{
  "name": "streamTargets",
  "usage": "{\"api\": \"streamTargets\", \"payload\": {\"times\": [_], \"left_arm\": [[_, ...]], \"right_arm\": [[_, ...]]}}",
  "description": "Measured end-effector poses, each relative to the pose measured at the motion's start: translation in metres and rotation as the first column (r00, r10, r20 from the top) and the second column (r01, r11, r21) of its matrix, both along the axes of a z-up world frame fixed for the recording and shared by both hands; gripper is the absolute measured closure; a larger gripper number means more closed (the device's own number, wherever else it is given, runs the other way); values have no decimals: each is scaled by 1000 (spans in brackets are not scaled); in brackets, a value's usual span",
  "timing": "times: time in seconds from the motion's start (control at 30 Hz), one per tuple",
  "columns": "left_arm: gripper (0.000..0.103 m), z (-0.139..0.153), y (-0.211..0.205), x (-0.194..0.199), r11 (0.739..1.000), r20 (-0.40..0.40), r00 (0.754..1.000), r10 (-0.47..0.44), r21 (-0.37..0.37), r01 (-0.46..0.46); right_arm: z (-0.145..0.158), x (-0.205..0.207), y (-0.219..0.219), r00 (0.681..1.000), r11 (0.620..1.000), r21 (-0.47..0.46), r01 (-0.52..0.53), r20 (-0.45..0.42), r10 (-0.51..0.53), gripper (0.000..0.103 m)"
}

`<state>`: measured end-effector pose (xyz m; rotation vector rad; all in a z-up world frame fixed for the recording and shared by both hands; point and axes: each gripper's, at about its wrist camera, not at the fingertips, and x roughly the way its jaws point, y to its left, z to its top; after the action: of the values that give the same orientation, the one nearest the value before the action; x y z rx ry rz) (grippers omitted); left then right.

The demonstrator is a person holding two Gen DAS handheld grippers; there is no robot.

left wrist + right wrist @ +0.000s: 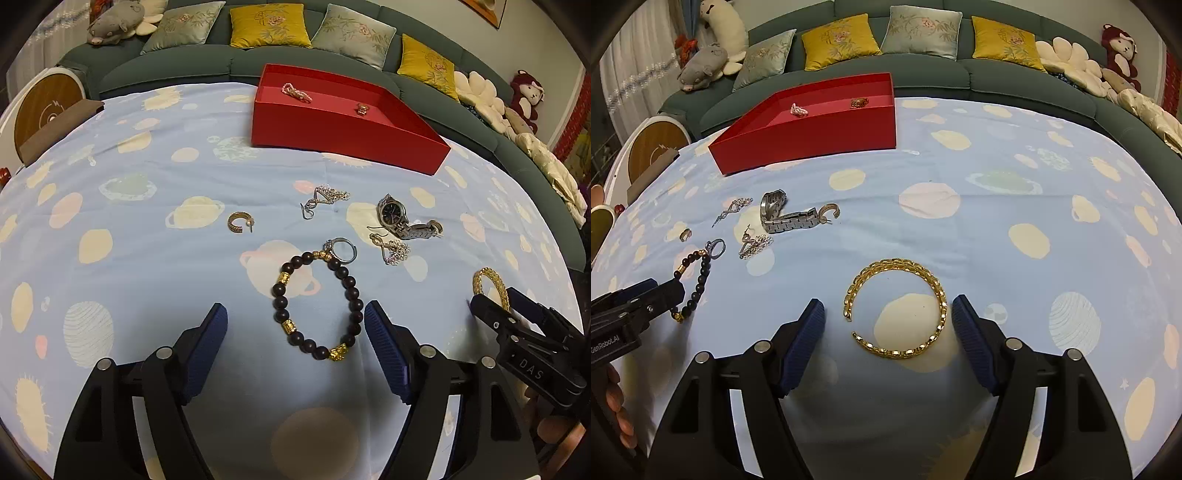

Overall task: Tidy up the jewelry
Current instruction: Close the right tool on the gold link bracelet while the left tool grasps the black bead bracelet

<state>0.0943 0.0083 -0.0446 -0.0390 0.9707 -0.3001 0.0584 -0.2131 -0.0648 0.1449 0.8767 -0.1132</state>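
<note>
A dark bead bracelet [316, 304] with gold beads lies on the blue planet-print cloth between the open fingers of my left gripper [295, 325]. A gold chain bangle [895, 308] lies between the open fingers of my right gripper [888, 319]. A silver watch [397, 218], a silver ring [341, 249], two crystal earrings [325, 199] [393, 249] and a gold hoop earring [238, 222] lie farther out. A red tray [343, 140] at the back holds a pink bead piece [295, 92] and a gold ring [362, 109].
A green sofa [923, 79] with yellow and grey cushions curves behind the table. Plush toys sit at both sofa ends. A round wooden stand [44, 110] is at the far left. The right gripper shows at the right edge of the left wrist view [517, 325].
</note>
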Motion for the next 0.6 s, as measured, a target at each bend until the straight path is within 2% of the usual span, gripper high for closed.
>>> {"api": "streamTargets", "payload": {"times": [0.2, 0.5, 0.6], "left_arm": [[27, -5, -15, 3, 998, 16, 1000, 5, 57, -6], [24, -11, -33, 3, 986, 51, 999, 15, 164, -23], [24, -9, -32, 3, 986, 48, 998, 27, 165, -35]], "right_arm": [[1, 3, 2, 1000, 1000, -12, -8, 2, 8, 49], [1, 2, 2, 1000, 1000, -15, -11, 3, 11, 49], [2, 2, 2, 1000, 1000, -6, -13, 5, 13, 49]]}}
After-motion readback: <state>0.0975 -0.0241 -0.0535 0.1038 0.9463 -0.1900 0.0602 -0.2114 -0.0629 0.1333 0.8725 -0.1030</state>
